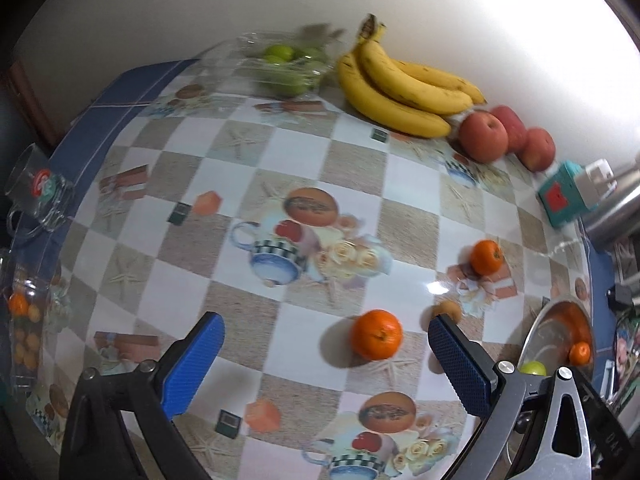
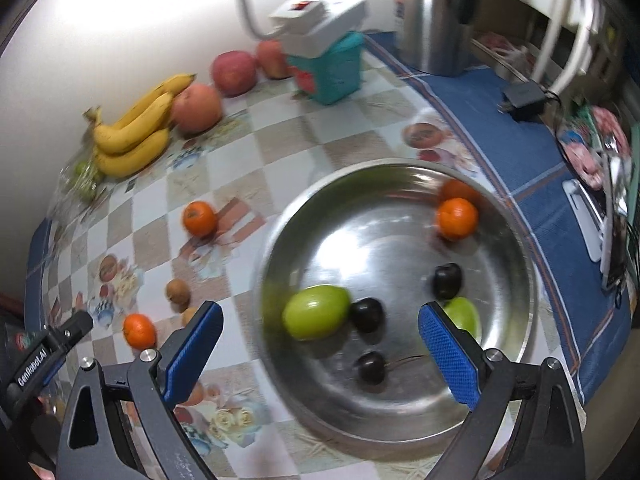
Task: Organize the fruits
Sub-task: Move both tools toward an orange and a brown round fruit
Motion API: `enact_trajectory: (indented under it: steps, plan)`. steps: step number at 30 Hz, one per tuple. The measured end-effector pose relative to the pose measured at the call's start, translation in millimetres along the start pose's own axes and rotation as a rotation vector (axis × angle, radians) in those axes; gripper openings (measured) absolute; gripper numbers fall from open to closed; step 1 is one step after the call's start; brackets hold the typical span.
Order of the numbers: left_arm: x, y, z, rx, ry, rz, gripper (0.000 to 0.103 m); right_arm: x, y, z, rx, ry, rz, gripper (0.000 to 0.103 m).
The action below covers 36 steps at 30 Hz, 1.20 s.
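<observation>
My left gripper [image 1: 326, 330] is open and empty above the tablecloth, with a tangerine [image 1: 376, 334] just ahead between its fingers. A second tangerine [image 1: 486, 256] lies farther right. My right gripper [image 2: 320, 318] is open and empty over the steel bowl [image 2: 516, 240]. The bowl holds a tangerine [image 2: 457, 218], two green fruits [image 2: 317, 311], and three dark plums [image 2: 447, 280]. Bananas [image 1: 404, 84] and red apples [image 1: 483, 136] lie along the wall. Two small brown fruits [image 2: 178, 290] and two tangerines [image 2: 199, 218] lie left of the bowl.
A clear tray of green fruits [image 1: 286, 68] stands at the back by the wall. A teal box with a white plug [image 2: 332, 68] and a steel kettle [image 2: 436, 12] stand behind the bowl. A glass mug [image 1: 38, 196] and a jar [image 1: 24, 320] stand at the left edge.
</observation>
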State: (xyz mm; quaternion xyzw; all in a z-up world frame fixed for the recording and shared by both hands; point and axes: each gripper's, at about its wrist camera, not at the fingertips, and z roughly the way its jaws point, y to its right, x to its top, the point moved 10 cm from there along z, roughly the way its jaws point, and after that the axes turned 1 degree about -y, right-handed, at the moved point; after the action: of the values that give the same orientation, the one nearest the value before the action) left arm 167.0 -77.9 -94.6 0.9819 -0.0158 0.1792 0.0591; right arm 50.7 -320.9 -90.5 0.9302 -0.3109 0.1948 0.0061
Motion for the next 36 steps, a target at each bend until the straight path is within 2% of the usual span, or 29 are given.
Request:
enact_trajectory:
  steps: [6,17,25,30,36]
  plan:
    - [7,-26,-11,0.012,0.033,-0.055,0.103,-8,-43,3,0.040,-0.009,-0.089,0.098]
    - [5,-68,-16,0.039,0.045,-0.164,0.103,-30,-109,17,0.113,-0.055,-0.223,0.098]
    - [3,-77,-12,0.043,0.035,-0.182,0.103,-35,-125,35,0.153,-0.084,-0.224,0.098]
    - [-1,-79,-3,0.057,0.017,-0.202,0.103,-32,-124,42,0.149,-0.073,-0.216,0.098]
    - [-4,-69,7,0.049,0.004,-0.192,0.103,-27,-127,48,0.199,-0.054,-0.206,0.098]
